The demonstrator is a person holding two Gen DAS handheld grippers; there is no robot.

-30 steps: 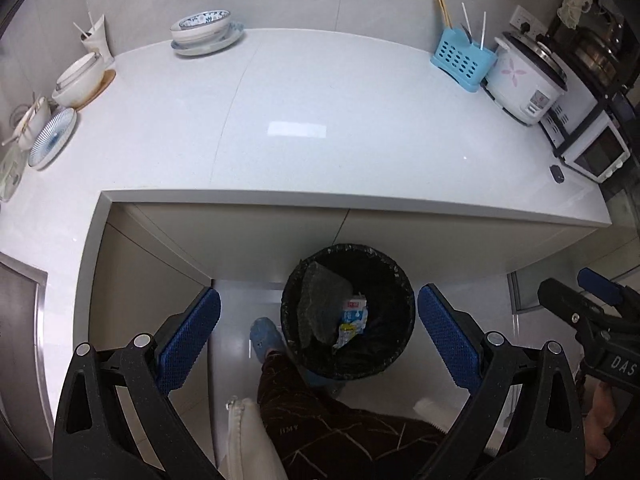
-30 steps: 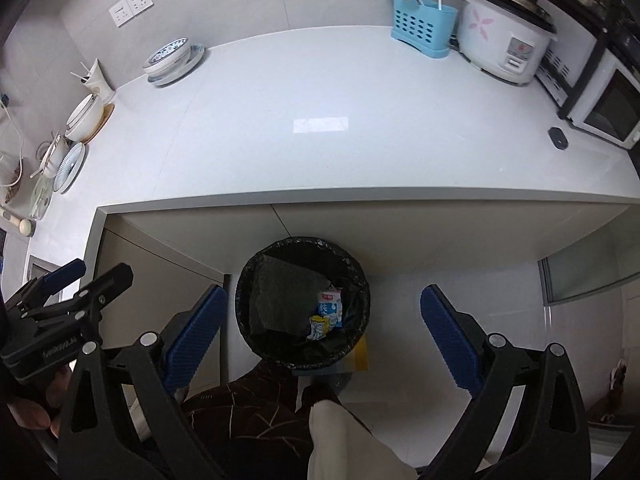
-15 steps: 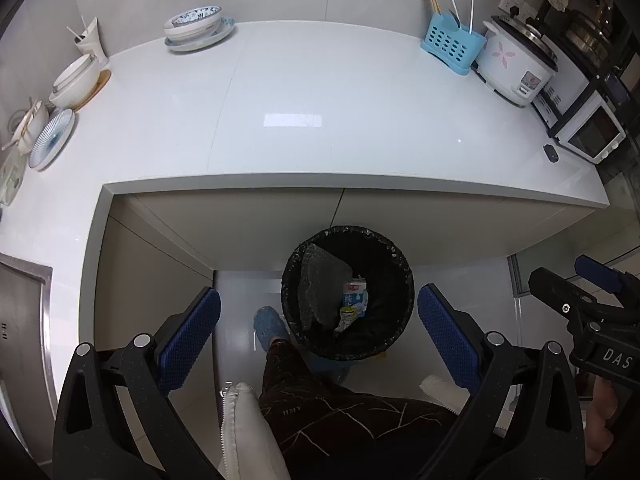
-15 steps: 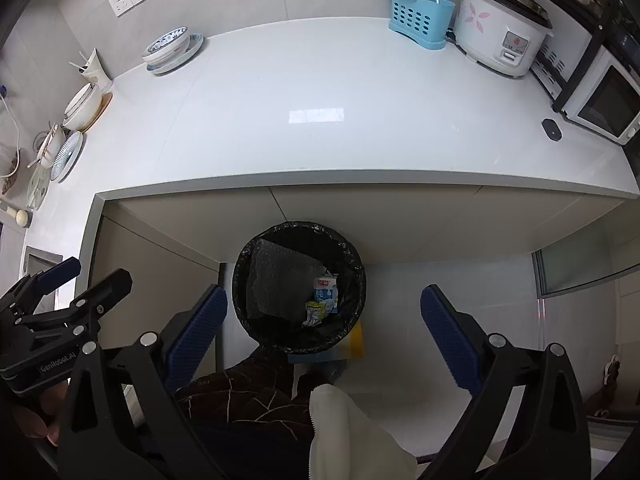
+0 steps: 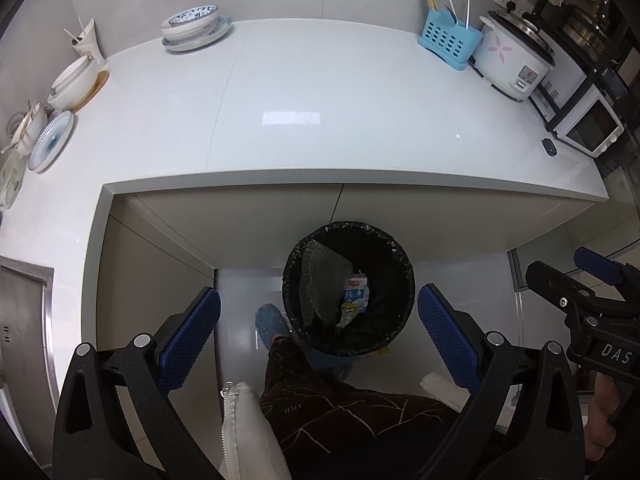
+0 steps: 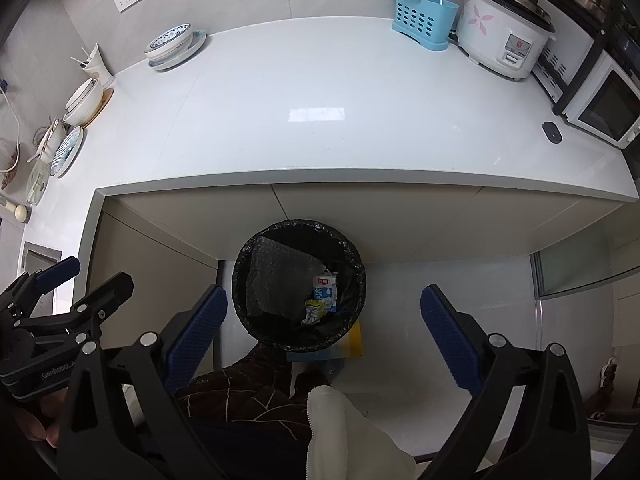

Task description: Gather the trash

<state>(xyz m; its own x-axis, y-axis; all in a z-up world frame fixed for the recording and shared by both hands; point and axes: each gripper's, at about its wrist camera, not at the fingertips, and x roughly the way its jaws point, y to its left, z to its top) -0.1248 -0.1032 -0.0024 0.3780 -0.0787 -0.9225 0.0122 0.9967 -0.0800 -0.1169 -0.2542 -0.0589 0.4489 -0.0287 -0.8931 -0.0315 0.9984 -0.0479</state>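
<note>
A round bin with a black liner [image 5: 394,248] [image 6: 352,256] stands on the floor below the counter edge. Inside lie a blue and white milk carton [image 5: 355,291] [image 6: 325,291], a crumpled yellow wrapper [image 5: 347,314] [image 6: 314,311] and a sheet of bubble wrap [image 5: 322,276] [image 6: 276,276]. My left gripper [image 5: 319,338] hangs high above the bin, open, nothing between its blue pads. My right gripper [image 6: 323,338] is likewise open and empty above the bin. Each gripper shows at the side of the other's view.
The white counter [image 5: 304,112] carries stacked bowls and plates [image 5: 194,28] at the back left, a blue utensil holder [image 5: 448,42], a rice cooker [image 5: 514,62] and a small oven [image 5: 588,128] at right. A person's leg [image 5: 320,392] and blue shoe [image 5: 270,322] stand beside the bin.
Both grippers have drawn back and up, so the bin looks smaller and more of the counter and back wall shows. Both stay open.
</note>
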